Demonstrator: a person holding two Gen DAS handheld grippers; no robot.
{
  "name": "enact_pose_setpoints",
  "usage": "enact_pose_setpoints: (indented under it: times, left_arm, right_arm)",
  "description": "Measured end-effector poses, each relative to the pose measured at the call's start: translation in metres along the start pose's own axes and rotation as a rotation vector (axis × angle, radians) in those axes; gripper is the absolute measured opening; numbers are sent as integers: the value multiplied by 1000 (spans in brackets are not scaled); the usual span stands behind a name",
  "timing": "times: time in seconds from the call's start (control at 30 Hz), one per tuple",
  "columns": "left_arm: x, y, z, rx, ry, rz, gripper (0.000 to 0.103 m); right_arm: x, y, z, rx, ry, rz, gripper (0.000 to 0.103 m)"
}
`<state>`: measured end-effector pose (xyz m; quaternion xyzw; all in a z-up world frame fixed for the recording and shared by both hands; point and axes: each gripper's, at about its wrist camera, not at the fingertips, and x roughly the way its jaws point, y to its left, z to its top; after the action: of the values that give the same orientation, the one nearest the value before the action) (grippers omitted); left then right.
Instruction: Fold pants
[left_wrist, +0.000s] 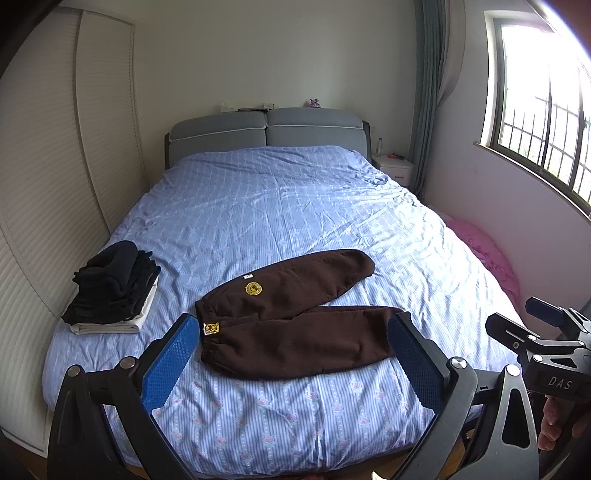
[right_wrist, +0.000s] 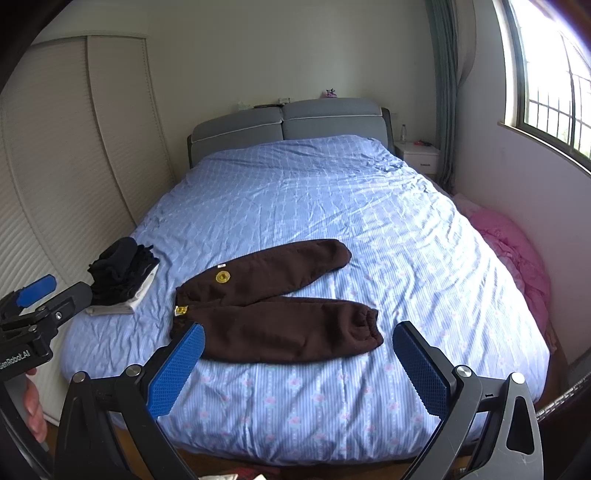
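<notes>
Dark brown pants (left_wrist: 295, 317) lie flat on the blue bed cover (left_wrist: 280, 206), waistband to the left, two legs spread in a V toward the right; they also show in the right wrist view (right_wrist: 280, 314). A yellow round badge (left_wrist: 254, 288) sits near the waist. My left gripper (left_wrist: 295, 354) is open and empty, held above the foot of the bed in front of the pants. My right gripper (right_wrist: 299, 362) is open and empty, also short of the pants. Each gripper shows at the edge of the other's view.
A stack of folded dark and white clothes (left_wrist: 110, 291) sits at the bed's left edge. A pink bundle (left_wrist: 491, 258) lies between bed and right wall. A grey headboard (left_wrist: 266, 133), a white nightstand (left_wrist: 397, 168) and a wardrobe (left_wrist: 48, 177) surround the bed.
</notes>
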<state>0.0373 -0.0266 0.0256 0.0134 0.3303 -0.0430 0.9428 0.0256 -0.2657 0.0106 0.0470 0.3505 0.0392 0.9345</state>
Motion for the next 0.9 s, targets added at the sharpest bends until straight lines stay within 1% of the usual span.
enact_pose_setpoints:
  times: [0.13, 0.2, 0.27, 0.4, 0.5, 0.53, 0.63, 0.7, 0.8, 0.83, 0.9]
  left_arm:
    - [30, 8, 14, 13, 22, -13, 103]
    - [49, 12, 23, 14, 36, -21, 103]
    - [67, 15, 31, 16, 37, -30, 103]
    - [108, 11, 51, 23, 58, -26, 103]
    - [143, 4, 67, 16, 80, -15, 103]
    - [155, 0, 71, 16, 79, -16, 103]
    - [195, -15, 83, 23, 84, 16, 103]
    - [227, -26, 91, 27, 111, 41, 103]
    - [277, -44, 102, 26, 143, 42, 103]
    - [294, -50, 104, 29, 158, 47, 103]
    - [332, -59, 110, 40, 204, 74, 103]
  right_arm:
    - [23, 4, 10, 11, 14, -10, 103]
    - [38, 6, 18, 18, 36, -25, 103]
    - [52, 7, 28, 25, 42, -18, 103]
    - [85, 2, 44, 13, 35, -71, 103]
    - [115, -8, 61, 2, 42, -85, 103]
    - [127, -13, 67, -4, 44, -93, 103]
    - [168, -32, 89, -18, 44, -89, 103]
    - [198, -50, 103, -11, 44, -72, 103]
    - [253, -79, 123, 30, 79, -28, 102]
    - [272, -89, 128, 52, 103, -26, 102]
    - [312, -107, 136, 91, 146, -3, 102]
